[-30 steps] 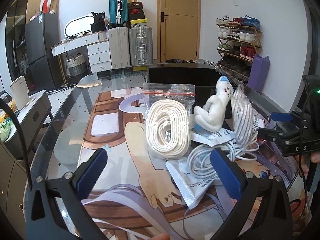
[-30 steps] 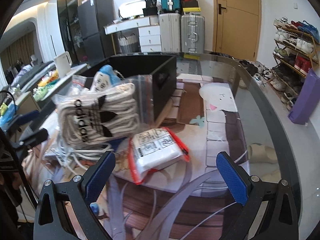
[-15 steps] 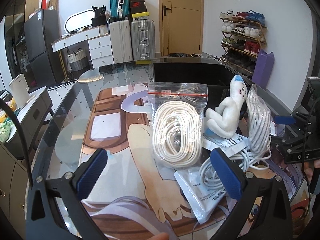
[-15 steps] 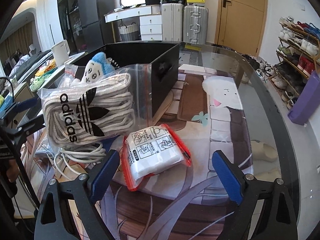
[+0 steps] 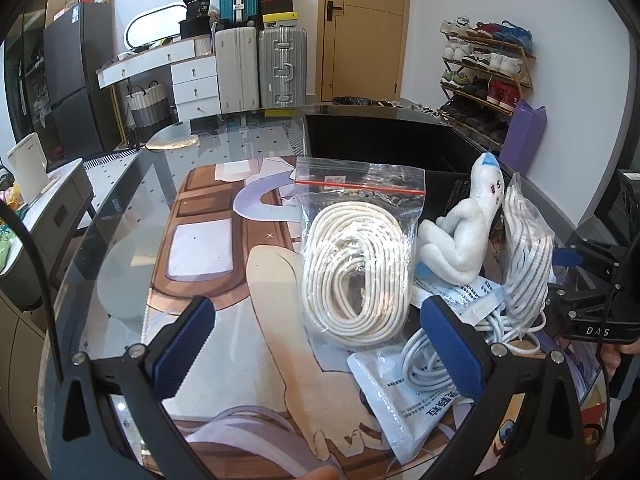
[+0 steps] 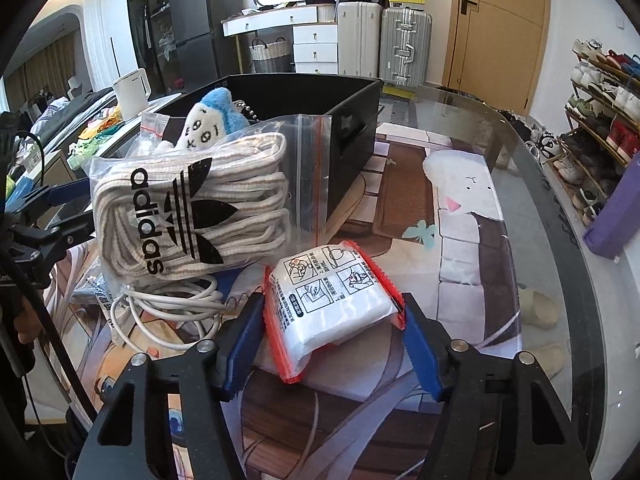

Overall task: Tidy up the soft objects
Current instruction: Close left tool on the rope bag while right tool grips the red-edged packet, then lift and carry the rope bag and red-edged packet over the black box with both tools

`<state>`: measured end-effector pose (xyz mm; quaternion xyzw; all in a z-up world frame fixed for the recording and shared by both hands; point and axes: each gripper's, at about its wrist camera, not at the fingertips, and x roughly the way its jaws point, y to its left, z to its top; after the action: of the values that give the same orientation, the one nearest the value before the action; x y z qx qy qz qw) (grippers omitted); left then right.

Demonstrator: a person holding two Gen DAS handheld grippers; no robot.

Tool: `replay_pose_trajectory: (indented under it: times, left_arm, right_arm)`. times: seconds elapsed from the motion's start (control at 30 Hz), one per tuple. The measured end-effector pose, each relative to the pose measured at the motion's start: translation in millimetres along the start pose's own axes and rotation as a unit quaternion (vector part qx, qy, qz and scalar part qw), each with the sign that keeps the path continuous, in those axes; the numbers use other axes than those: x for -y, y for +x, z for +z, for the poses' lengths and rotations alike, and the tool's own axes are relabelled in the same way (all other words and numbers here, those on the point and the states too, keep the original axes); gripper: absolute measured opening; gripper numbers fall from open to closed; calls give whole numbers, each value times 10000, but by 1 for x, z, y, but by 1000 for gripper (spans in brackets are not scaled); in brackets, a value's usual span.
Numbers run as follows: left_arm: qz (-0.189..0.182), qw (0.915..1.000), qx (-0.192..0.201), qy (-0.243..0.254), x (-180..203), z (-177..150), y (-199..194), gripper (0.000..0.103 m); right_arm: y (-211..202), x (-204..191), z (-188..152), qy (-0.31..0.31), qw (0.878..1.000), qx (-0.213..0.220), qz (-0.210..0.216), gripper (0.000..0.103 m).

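A pile of soft things lies on the glass table. In the left wrist view a clear bag of coiled white cord (image 5: 356,276) stands before my open left gripper (image 5: 320,344). Beside it sit a white plush toy (image 5: 460,236), a bag of striped socks (image 5: 524,256), white cable (image 5: 424,356) and a white packet (image 5: 404,396). In the right wrist view my right gripper (image 6: 332,340) is open, its blue pads on either side of a red-edged white packet (image 6: 332,308). The Adidas sock bag (image 6: 188,208) and plush toy (image 6: 208,120) stand to the left.
A black open box (image 6: 320,96) (image 5: 380,140) stands behind the pile. The table edge curves at the right (image 6: 568,240). A shoe rack (image 5: 488,76), suitcases (image 5: 280,68) and a door are in the room beyond.
My right gripper has moved forward and down so its pads now flank the red-edged packet, and the jaws have narrowed. My left gripper has come a little closer to the cord bag.
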<state>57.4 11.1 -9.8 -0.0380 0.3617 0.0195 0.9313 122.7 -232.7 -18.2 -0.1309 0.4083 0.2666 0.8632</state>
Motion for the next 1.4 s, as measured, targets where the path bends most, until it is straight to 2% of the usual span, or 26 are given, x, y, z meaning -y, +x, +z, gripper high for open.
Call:
replay_pose_trajectory:
  times: [0.33, 0.43, 0.63, 0.7, 0.9, 1.07, 1.4]
  left_arm:
    - [-274, 9994, -57, -181, -1, 12, 8, 103]
    - [-216, 9995, -178, -175, 0, 13, 14, 101]
    - [-347, 9988, -298, -169, 2, 14, 18, 80]
    - [-443, 9985, -272, -153, 3, 14, 17, 64]
    - [-527, 9982, -263, -89, 8, 13, 14, 43]
    - [-511, 9985, -201, -18, 12, 12, 9, 37]
    - [-406, 9991, 30, 91, 17, 14, -6, 36]
  right_arm:
    - [-9, 4, -6, 8, 9999, 88, 65, 60]
    - [-13, 6, -7, 21, 9999, 131, 67, 60]
    - [-17, 10, -6, 59, 9997, 201, 88, 60]
    - [-18, 11, -6, 69, 9997, 219, 90, 60]
    - [-20, 13, -8, 93, 9995, 274, 120, 60]
    - [-25, 15, -8, 121, 9992, 355, 111, 60]
    - [-37, 31, -13, 304, 9982, 515, -21, 60]
